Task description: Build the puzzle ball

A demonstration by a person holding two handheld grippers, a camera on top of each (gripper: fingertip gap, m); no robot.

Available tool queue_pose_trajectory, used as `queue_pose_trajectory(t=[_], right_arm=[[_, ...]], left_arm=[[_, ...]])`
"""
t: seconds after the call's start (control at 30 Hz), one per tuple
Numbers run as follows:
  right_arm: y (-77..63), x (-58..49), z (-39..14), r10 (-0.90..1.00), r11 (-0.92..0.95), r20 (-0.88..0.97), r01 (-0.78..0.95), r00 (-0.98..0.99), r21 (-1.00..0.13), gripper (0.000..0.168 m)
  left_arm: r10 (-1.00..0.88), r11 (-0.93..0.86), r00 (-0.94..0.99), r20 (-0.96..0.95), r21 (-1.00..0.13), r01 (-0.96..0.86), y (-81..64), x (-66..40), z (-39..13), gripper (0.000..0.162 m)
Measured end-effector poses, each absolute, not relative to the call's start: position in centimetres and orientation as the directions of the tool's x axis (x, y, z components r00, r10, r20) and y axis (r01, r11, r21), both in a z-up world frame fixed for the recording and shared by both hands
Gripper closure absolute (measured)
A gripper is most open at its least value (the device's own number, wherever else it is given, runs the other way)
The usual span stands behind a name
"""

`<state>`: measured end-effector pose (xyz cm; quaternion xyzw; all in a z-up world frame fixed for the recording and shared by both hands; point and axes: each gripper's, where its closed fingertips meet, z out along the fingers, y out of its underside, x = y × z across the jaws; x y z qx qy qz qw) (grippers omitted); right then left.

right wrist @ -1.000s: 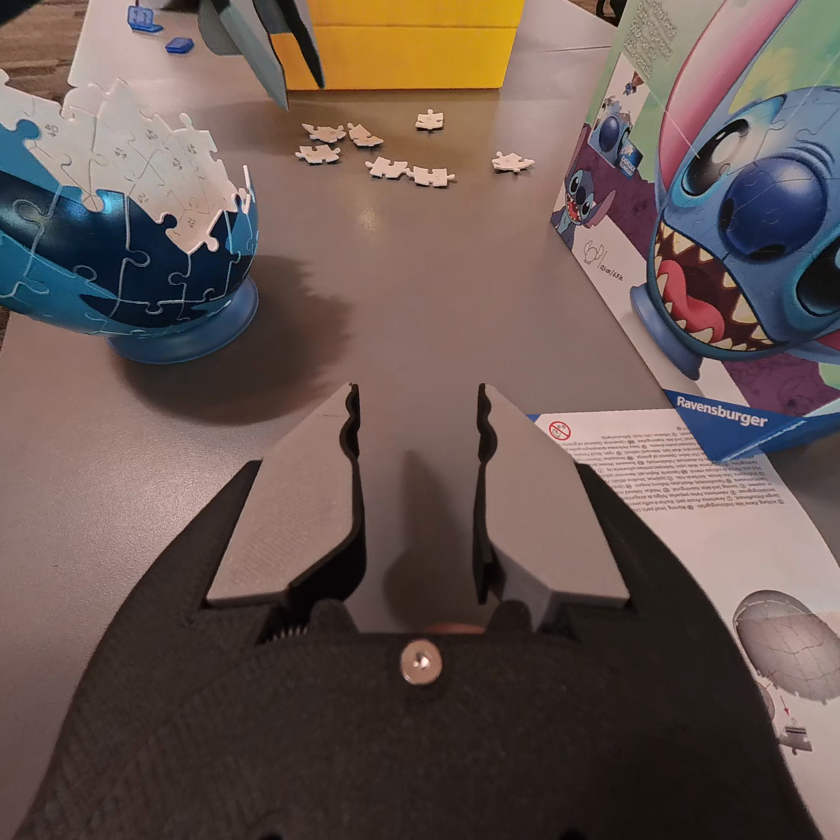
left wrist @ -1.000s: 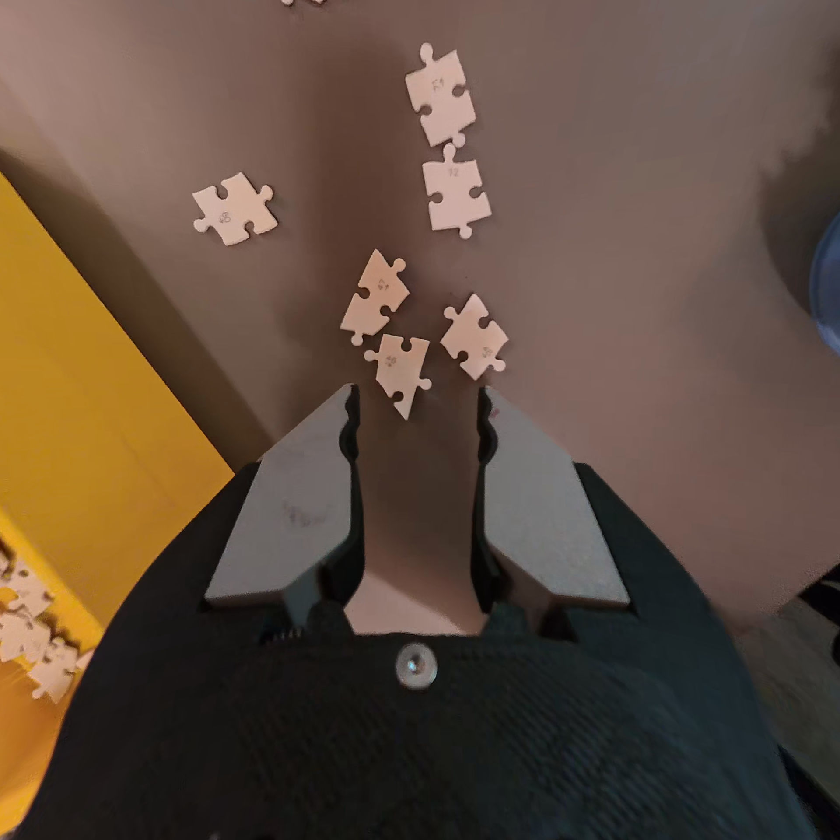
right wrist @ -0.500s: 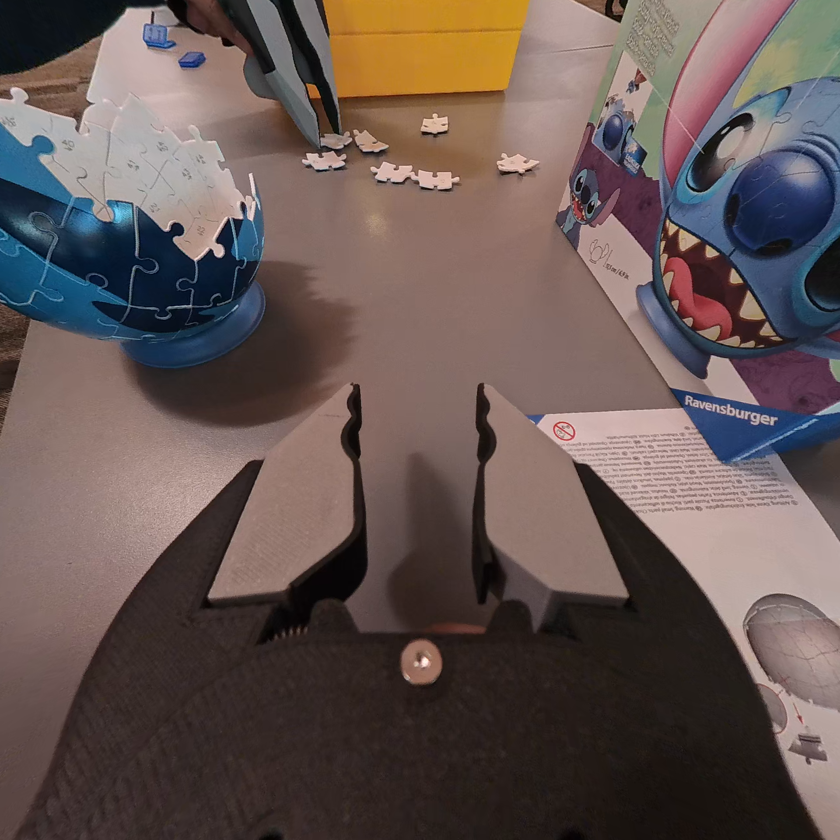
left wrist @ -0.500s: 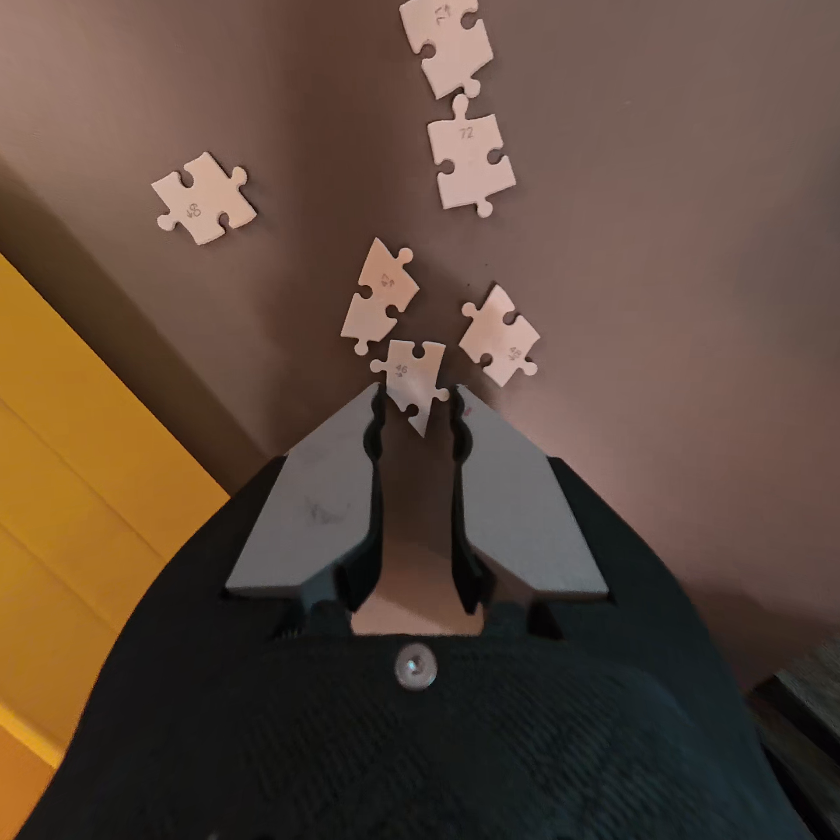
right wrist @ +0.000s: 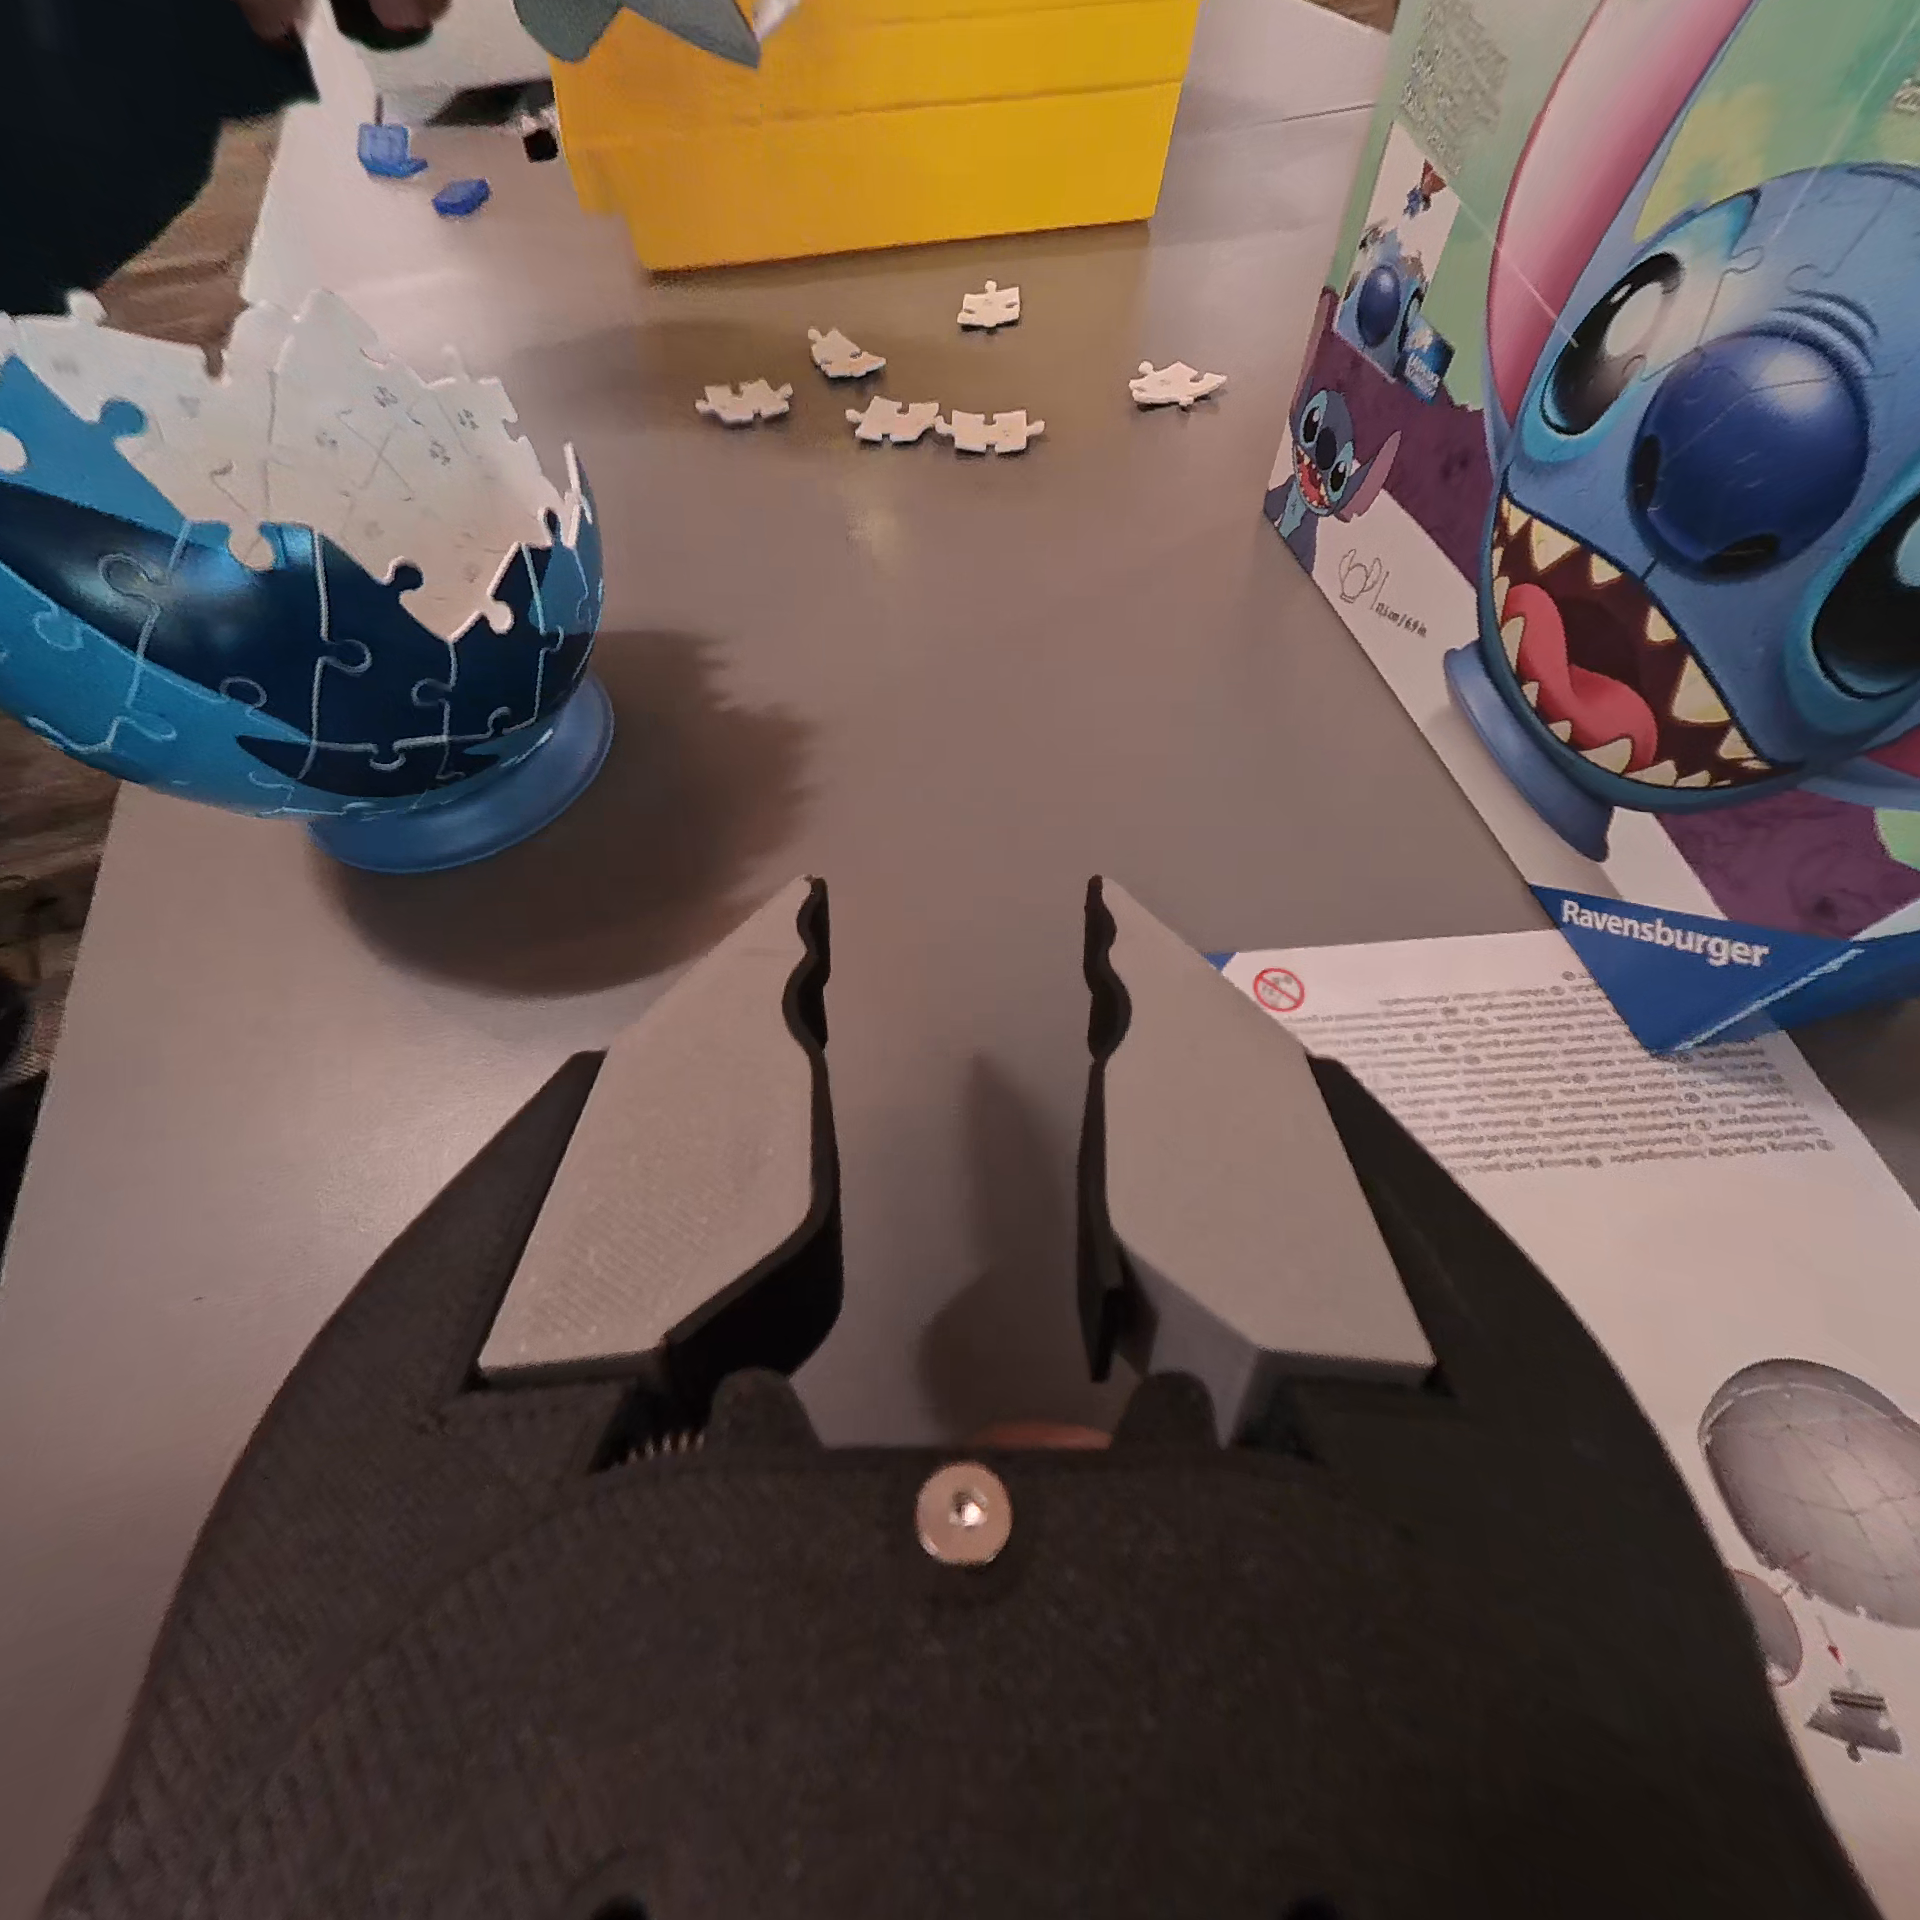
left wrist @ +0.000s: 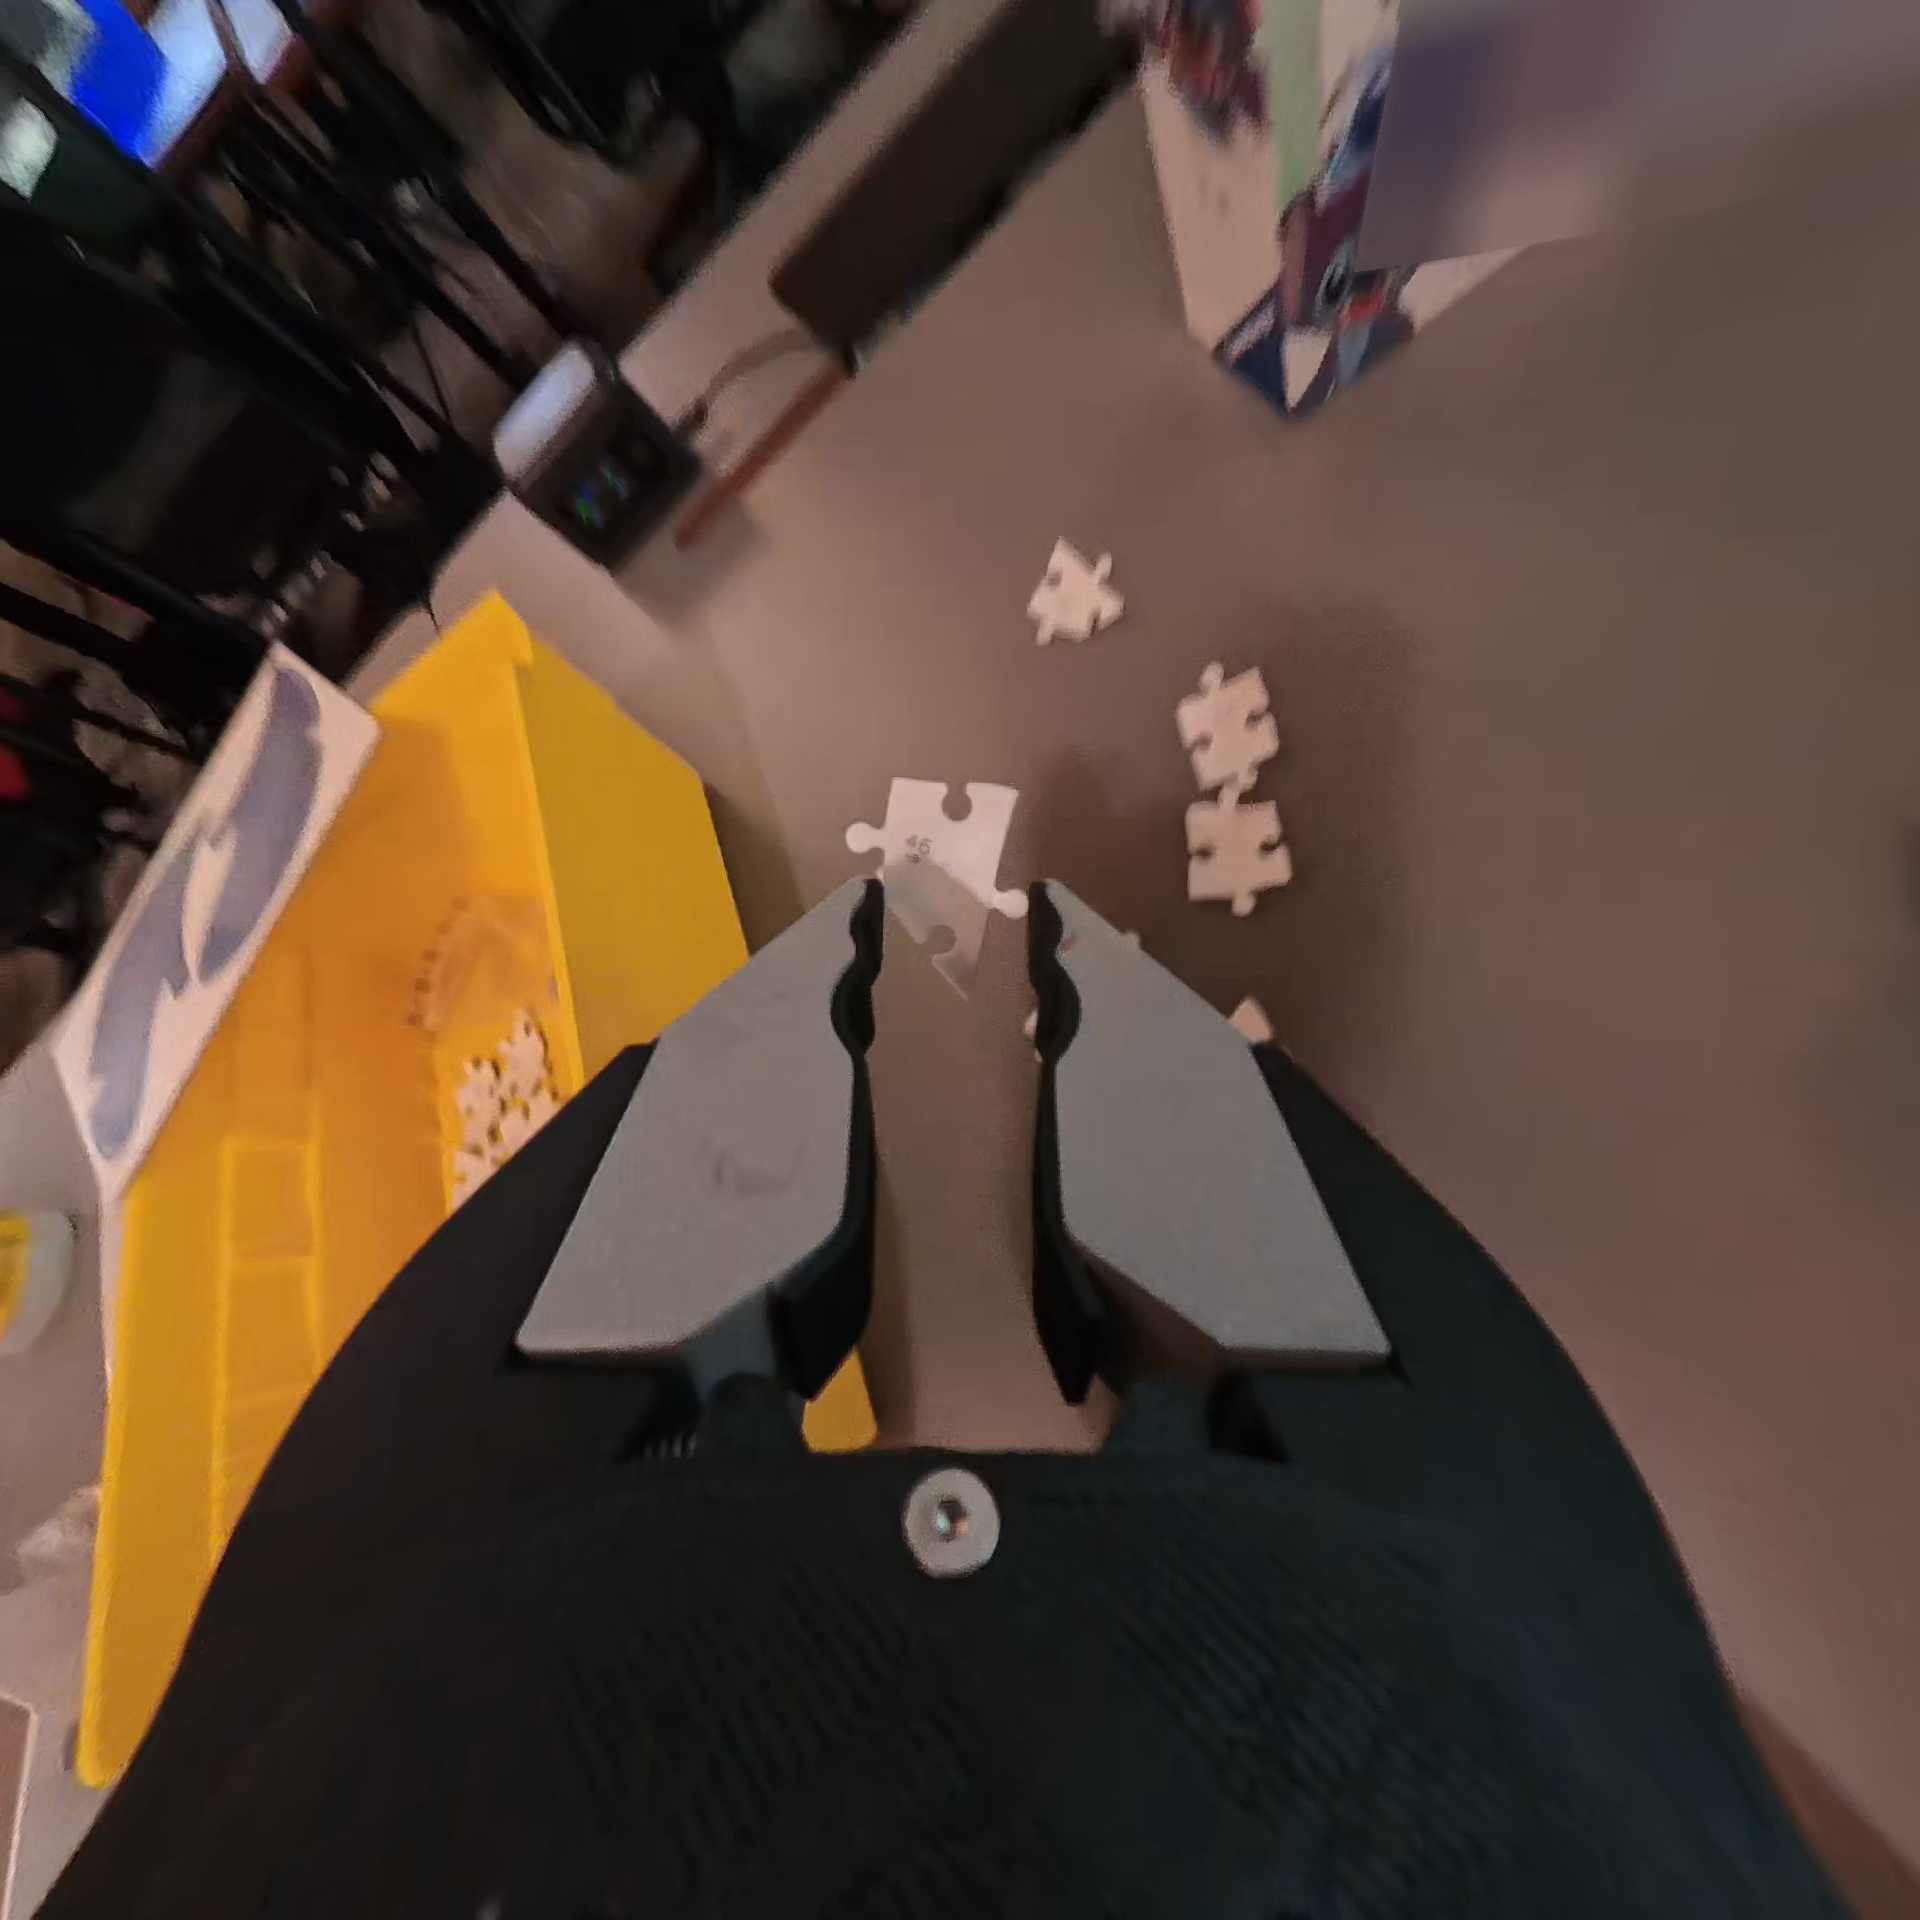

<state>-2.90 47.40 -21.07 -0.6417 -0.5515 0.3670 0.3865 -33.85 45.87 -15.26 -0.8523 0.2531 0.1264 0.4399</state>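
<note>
My left gripper (left wrist: 956, 888) is shut on a white puzzle piece (left wrist: 935, 831), pinched by its edges and held above the grey table (left wrist: 1558, 935). It also shows at the top of the right wrist view (right wrist: 644, 21), lifted over the yellow bin. The half-built blue puzzle ball (right wrist: 291, 582) sits on its blue stand at the left, open side up. My right gripper (right wrist: 951, 904) is open and empty, low over the table, to the right of the ball. Several loose white pieces (right wrist: 894, 416) lie face down beyond it.
A yellow bin (right wrist: 883, 135) with more pieces stands at the far side, also in the left wrist view (left wrist: 416, 1039). The puzzle's picture box (right wrist: 1662, 468) stands at the right, an instruction sheet (right wrist: 1558, 1091) before it. Small blue parts (right wrist: 457, 192) lie far left. Some 30 cm of space lies between my two pairs of fingers.
My left gripper closed on the piece on the table and lifted it clear, tilting up. My right gripper stayed open and nearly still.
</note>
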Motion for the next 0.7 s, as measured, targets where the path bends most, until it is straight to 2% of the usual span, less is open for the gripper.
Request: queue_pose_trajectory(t=[0.03,0.13,0.4,0.5,0.7], right_arm=[[47.5,-3.1,-20.6,0.991,-0.11,-0.069,0.407,0.115,-0.907,0.124],[47.2,-4.0,-18.1,0.982,-0.191,-0.181,0.335,0.06,-0.923,0.135],[47.5,-10.3,-11.0,0.947,-0.288,-0.315,0.272,-0.061,-0.918,0.136],[48.2,-13.7,-10.5,0.922,-0.343,-0.378,0.272,-0.089,-0.899,0.134],[50.3,-18.6,-12.9,0.871,-0.435,-0.478,0.276,-0.111,-0.857,0.132]], left_arm=[[-0.316,-0.445,0.83,-0.46,-0.7,-0.558,46.2,-32.6,-14.3,0.137],[-0.308,-0.327,0.781,-0.544,-0.71,-0.623,47.2,-28.6,-12.4,0.137],[-0.306,-0.149,0.742,-0.596,-0.74,-0.656,49.8,-22.3,-12.2,0.137],[-0.311,-0.134,0.773,-0.553,-0.78,-0.612,50.8,-22.3,-12.7,0.137],[-0.335,-0.096,0.83,-0.446,-0.86,-0.501,51.6,-23.1,-13.4,0.137]])
